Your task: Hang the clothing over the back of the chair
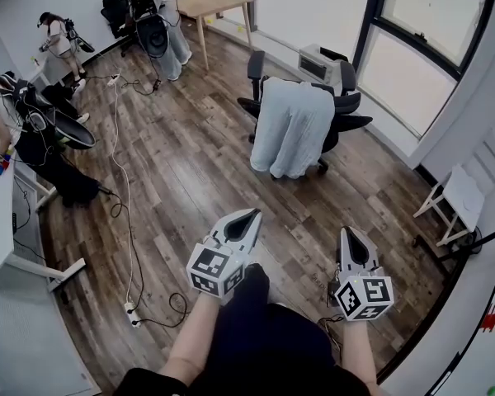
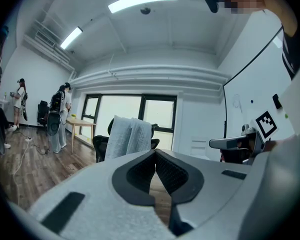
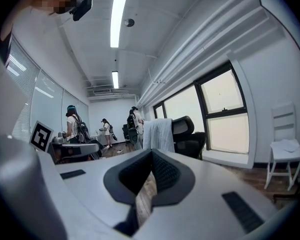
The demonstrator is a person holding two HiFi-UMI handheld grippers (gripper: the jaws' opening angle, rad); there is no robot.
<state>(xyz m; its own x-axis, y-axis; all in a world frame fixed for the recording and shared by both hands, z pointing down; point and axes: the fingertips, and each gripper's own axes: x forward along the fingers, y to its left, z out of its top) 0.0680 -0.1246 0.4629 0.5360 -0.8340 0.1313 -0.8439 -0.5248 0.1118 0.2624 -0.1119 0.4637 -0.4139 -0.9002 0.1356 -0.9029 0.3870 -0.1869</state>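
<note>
A pale grey-blue garment [image 1: 292, 127] hangs draped over the back of a black office chair [image 1: 343, 106] across the wood floor. The garment [image 2: 129, 137] also shows in the left gripper view, and the garment [image 3: 159, 134] on the chair [image 3: 188, 136] in the right gripper view. My left gripper [image 1: 249, 219] is held low and near me, well short of the chair, shut with nothing between its jaws. My right gripper [image 1: 350, 238] is beside it, also shut and empty. Both point toward the chair.
A white folding chair [image 1: 460, 200] stands at the right by the wall. A wooden table [image 1: 212, 5] is far back. Several people stand at the left and rear. A white cable [image 1: 125, 196] with a power strip [image 1: 131, 312] trails over the floor on the left. Desk [image 1: 0, 221] at left edge.
</note>
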